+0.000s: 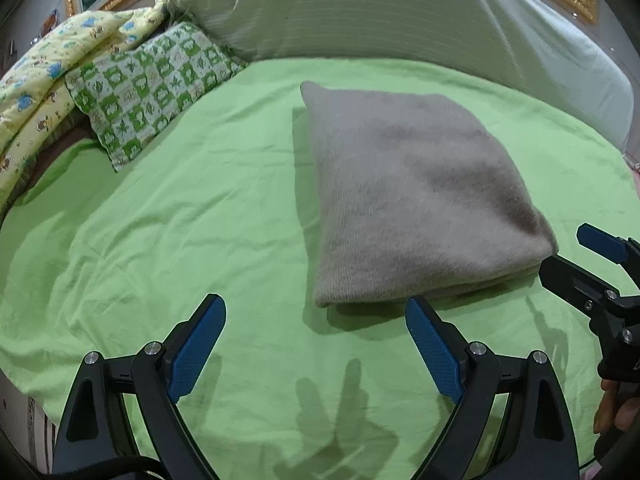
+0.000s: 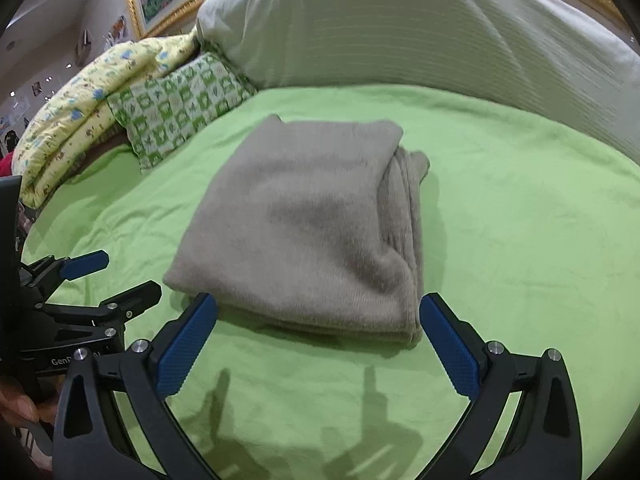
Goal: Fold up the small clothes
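Left wrist view shows your left gripper spread wide with nothing between its pads, hovering just short of the sweater's near edge. The sweater is your landmark: a grey knit, folded into a thick rectangle and lying flat on the green sheet.

Your right gripper also stands released and empty; in the right wrist view its blue pads frame the sweater's near edge without pressing on it. From the left camera you can see that same gripper just beside the sweater's near right corner.

Several layers are stacked along the sweater's right side in the right wrist view, and a small piece of cloth juts out at its far right corner. So the folding looks mostly done: the bundle is compact and its top face is smooth. Judging from this, what may be left is one more fold, or tidying that far corner and squaring the stacked edges; you cannot tell which from here.

Beyond the sweater lies a big white pillow. Beyond and to the left of it sit a green checked pillow and a yellow quilt, both well apart from it. No other clothes to fold are in view.
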The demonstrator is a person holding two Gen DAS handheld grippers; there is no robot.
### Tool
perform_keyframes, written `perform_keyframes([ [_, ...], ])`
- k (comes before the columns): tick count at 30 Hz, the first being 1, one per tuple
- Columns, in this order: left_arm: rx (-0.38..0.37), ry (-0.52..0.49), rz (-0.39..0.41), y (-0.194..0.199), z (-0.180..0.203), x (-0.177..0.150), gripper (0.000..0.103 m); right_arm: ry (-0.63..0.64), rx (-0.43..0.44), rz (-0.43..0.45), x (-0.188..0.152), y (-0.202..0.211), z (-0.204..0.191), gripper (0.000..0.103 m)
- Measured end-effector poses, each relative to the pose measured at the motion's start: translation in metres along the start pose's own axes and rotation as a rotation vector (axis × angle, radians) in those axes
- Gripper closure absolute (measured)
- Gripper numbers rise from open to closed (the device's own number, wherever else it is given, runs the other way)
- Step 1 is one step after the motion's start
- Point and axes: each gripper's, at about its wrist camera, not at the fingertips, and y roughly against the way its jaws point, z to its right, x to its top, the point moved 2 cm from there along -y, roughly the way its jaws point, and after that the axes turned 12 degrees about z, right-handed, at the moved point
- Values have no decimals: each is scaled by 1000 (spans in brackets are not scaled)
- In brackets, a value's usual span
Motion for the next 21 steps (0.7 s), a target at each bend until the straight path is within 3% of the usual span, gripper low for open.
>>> perform_keyframes([
  [6, 7, -8, 0, -3, 5, 1, 11, 0, -15, -28, -3, -8, 8, 2],
  [16, -2, -3, 20, 0, 10, 2, 11, 32, 3, 52, 1, -2, 2, 2],
  [21, 1, -3, 14, 0, 11, -1, 11, 41, 5, 27, -3, -6, -2, 2],
])
